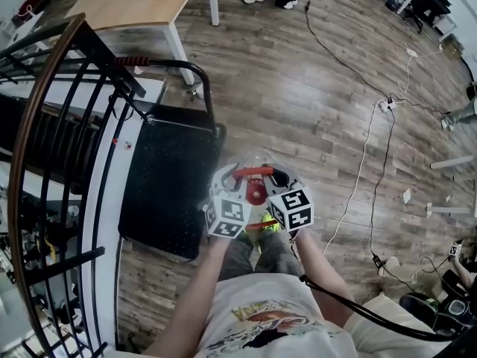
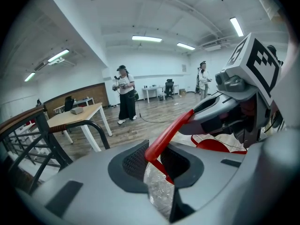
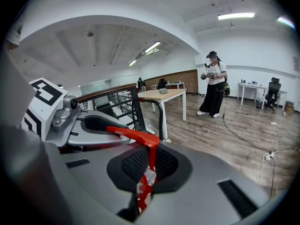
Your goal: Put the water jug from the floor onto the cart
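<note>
Two claws on one red handle (image 1: 252, 172) – left gripper (image 1: 232, 179) clamped on its left end, right gripper (image 1: 279, 180) pinched tight on its right end, thin strap caught between the pads of each. Slung beneath that handle: water jug (image 1: 257, 194), clear-walled and red-capped, in front of the person's legs, just right of the cart (image 1: 168, 200) at its near end, seemingly lifted off the wooden floor (image 1: 313, 110).

Probably heavy if full, with water free to slosh and tug sideways. Walls thin and crinkly in both gripper views, so likely to dent under a squeeze and slick against the pads. Best taken by the handle alone, one end per gripper, both ends level to stop the strap sliding through. Handle slender and bowed – judged flexible, so expect some swing. Worth moving slowly leftward and setting the base flat on the cart's black top, well inside its edge, short of the push bar (image 1: 195, 69) at the far end.
</note>
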Demonstrator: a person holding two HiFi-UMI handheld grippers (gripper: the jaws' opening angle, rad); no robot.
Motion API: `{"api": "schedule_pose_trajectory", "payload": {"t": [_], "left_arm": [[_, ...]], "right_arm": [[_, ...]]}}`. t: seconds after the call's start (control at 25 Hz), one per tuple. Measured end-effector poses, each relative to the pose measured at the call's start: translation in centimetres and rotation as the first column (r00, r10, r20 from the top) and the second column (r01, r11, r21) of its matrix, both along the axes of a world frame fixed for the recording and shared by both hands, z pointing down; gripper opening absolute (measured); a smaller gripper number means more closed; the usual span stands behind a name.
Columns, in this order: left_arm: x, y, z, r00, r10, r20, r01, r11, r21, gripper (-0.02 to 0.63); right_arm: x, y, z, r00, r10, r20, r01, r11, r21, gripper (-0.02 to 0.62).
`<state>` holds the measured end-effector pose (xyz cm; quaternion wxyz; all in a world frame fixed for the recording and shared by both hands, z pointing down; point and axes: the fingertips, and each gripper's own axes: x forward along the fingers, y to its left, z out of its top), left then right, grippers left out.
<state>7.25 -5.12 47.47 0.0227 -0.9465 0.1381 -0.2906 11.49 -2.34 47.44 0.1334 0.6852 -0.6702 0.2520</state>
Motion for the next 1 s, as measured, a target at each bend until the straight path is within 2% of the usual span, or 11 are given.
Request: {"api": "schedule_pose_trajectory", "payload": {"t": [0.24,0.52,1.0], "left_arm": [[-1.4,-2.0,0.1,0.999,-0.032,0.003,0.032,0.999,0.004,0.078],[-3.1,-4.9,0.1,0.993,-0.12,0.011,0.12,0.993,0.007,0.078],[-4.9,-10.2,3.0,0.95,-0.302,0.078,0.304,0.953,-0.01,0.078]], "right_arm": [[-1.3,-2.0,0.1,1.0,-0.031,0.002,0.031,1.0,0.001,0.018],[-2.8,-5.4,0.1,0.992,-0.125,0.016,0.125,0.992,0.012,0.018],[-4.3,-11.6,3.0,0.944,-0.317,0.092,0.319,0.948,-0.014,0.018]]}}
